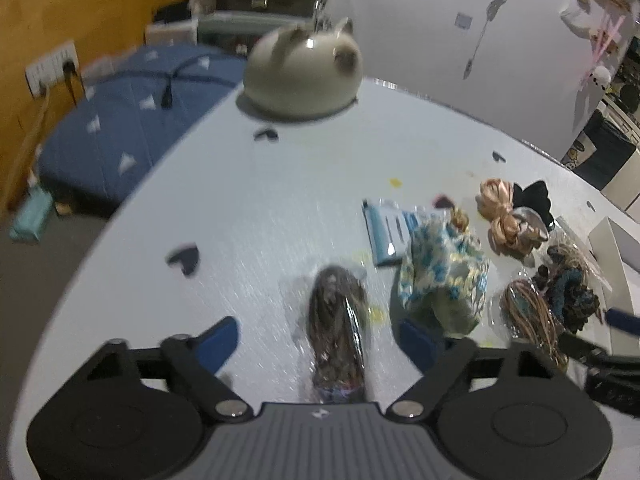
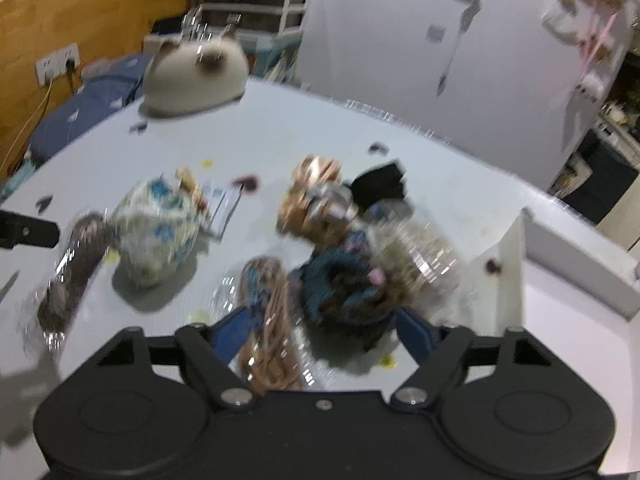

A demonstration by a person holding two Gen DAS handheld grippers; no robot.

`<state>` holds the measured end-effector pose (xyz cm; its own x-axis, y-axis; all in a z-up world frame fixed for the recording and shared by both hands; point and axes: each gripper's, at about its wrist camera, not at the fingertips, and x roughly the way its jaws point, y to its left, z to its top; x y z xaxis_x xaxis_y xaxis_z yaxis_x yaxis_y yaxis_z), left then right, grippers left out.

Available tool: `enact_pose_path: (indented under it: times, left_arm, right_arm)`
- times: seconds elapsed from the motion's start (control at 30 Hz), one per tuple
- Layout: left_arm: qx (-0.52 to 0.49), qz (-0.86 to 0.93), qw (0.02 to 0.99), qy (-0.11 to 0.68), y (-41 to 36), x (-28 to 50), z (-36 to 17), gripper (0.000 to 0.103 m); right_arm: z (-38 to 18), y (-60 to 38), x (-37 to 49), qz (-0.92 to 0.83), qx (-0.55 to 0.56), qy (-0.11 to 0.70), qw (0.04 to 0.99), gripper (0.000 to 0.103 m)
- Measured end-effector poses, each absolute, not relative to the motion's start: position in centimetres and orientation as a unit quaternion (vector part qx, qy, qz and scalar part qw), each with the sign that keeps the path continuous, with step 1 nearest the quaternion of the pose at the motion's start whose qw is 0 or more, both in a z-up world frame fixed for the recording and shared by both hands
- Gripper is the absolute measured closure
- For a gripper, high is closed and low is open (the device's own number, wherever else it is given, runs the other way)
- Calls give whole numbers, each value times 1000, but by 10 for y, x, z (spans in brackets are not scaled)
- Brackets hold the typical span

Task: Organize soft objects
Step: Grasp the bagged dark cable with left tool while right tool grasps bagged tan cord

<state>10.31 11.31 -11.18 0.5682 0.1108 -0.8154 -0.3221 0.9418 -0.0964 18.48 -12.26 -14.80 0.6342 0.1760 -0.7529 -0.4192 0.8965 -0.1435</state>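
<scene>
Left gripper [image 1: 316,340]: jaws apart, nothing held, straddling dark wrapped bundle [image 1: 338,328] lying lengthwise along its axis on tabletop [image 1: 260,208] | right gripper [image 2: 324,334]: apart, unloaded, over cord coil [image 2: 268,320] and teal scrunchie [image 2: 344,288] | white box [image 2: 516,264] rightward.

No text, brand or number can be read in either view. The flat light-blue printed packet [image 1: 386,232], lying on the pale round table [image 1: 248,208] just beside the blue-and-yellow floral cloth bundle [image 1: 444,276], carries white bars and marks too blurred to make out. A small pale emblem [image 1: 319,413] sits on the ribbed grey body of the left gripper, without letters.
</scene>
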Motion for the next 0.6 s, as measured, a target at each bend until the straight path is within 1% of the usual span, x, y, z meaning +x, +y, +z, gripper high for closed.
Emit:
enact_pose_path:
  times: [0.07, 0.17, 0.23, 0.3, 0.4, 0.5, 0.53, 0.57, 0.6]
  left_arm:
    - [-138, 117, 869, 461, 115, 106, -121, 35]
    - [-160, 113, 857, 476, 117, 110, -134, 43]
    - [-167, 110, 852, 484, 117, 113, -140, 46]
    - [-173, 107, 849, 488, 116, 116, -143, 46]
    - [-176, 99, 849, 488, 113, 120, -144, 49]
    - [-170, 94, 849, 491, 110, 123, -143, 57]
    - [-167, 95, 849, 492, 109, 124, -144, 62]
    - [-163, 96, 849, 494, 108, 125, -144, 65]
    - [-161, 96, 848, 495, 108, 125, -144, 66]
  right_arm:
    - [-156, -119, 186, 173, -155, 408, 883, 29]
    - [-163, -113, 185, 189, -162, 419, 873, 33]
    - [-166, -110, 184, 198, -167, 426, 867, 34]
    - [-167, -107, 183, 204, -174, 431, 861, 36]
    - [-171, -102, 185, 210, -183, 442, 853, 40]
    - [-175, -98, 189, 209, -190, 454, 845, 48]
    - [-176, -98, 190, 208, -190, 457, 843, 51]
    - [-177, -98, 191, 206, -189, 461, 842, 51]
    - [-178, -99, 192, 205, -186, 464, 841, 52]
